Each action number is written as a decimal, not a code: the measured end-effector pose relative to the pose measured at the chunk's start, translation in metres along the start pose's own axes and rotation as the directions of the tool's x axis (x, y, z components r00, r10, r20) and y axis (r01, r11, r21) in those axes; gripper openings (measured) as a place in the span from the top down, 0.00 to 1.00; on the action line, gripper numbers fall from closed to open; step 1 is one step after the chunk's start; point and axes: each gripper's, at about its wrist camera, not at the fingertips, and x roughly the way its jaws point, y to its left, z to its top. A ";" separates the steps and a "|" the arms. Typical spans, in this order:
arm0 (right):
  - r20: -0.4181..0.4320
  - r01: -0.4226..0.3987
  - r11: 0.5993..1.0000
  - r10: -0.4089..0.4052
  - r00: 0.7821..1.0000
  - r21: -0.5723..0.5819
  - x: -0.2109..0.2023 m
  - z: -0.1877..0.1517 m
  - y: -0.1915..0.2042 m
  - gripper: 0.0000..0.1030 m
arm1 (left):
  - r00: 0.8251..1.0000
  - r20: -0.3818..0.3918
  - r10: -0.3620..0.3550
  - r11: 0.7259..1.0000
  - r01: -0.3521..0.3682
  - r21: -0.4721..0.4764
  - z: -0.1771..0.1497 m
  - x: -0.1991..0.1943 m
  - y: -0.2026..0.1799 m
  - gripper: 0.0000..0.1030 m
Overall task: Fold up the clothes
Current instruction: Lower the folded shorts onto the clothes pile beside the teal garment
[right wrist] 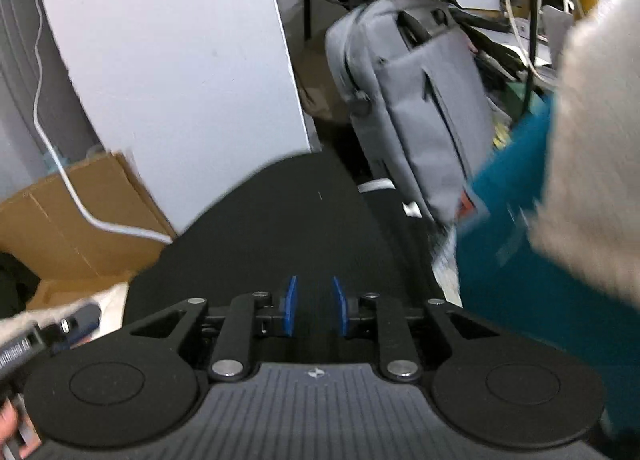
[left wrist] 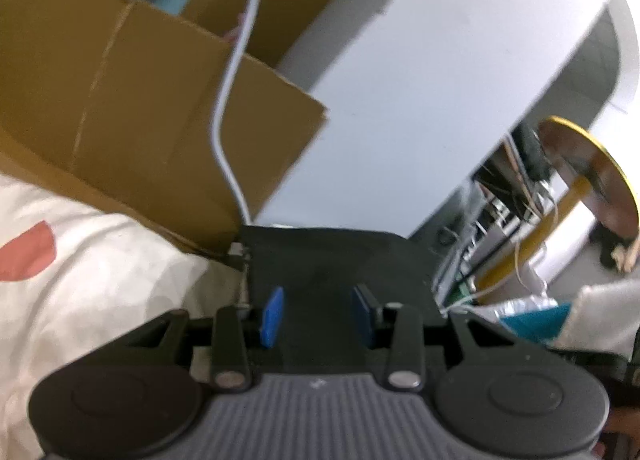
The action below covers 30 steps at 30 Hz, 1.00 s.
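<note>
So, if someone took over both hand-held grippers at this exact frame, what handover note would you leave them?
Left hand-held gripper: open, nothing between its pads.
Right hand-held gripper: open by a narrow gap, also empty.
Black garment: lies under and ahead of both, on the patterned bed sheet, next to the cardboard box.
Done: the black garment looks released; how far it is folded cannot be told.
Left: check the fold. The teal cloth at the right may be next.

Your matt black cloth garment [right wrist: 288, 220] lies smooth; the box [left wrist: 120, 100] is plain brown cardboard, the backpack [right wrist: 412, 108] grey woven fabric, the bedsheet [left wrist: 80, 260] cream cotton-like.
</note>
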 end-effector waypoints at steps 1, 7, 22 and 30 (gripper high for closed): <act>-0.004 0.009 1.000 -0.009 1.000 0.006 -0.002 -0.009 -0.002 0.78 | 1.000 -0.010 -0.001 1.000 0.001 0.002 -0.004 0.002 -0.001 0.61; -0.032 0.013 0.992 -0.009 0.999 0.122 -0.007 -0.047 -0.013 0.78 | 0.997 -0.067 0.034 0.999 -0.034 -0.009 -0.025 0.014 0.005 0.61; -0.092 0.040 0.994 -0.030 0.995 0.105 -0.028 -0.095 0.000 0.77 | 0.984 -0.129 0.121 0.992 -0.123 -0.005 -0.034 0.005 0.023 0.57; -0.099 0.047 0.991 -0.035 0.994 0.123 -0.056 -0.102 0.003 0.70 | 0.982 -0.125 0.140 0.989 -0.146 -0.038 -0.021 -0.030 0.027 0.57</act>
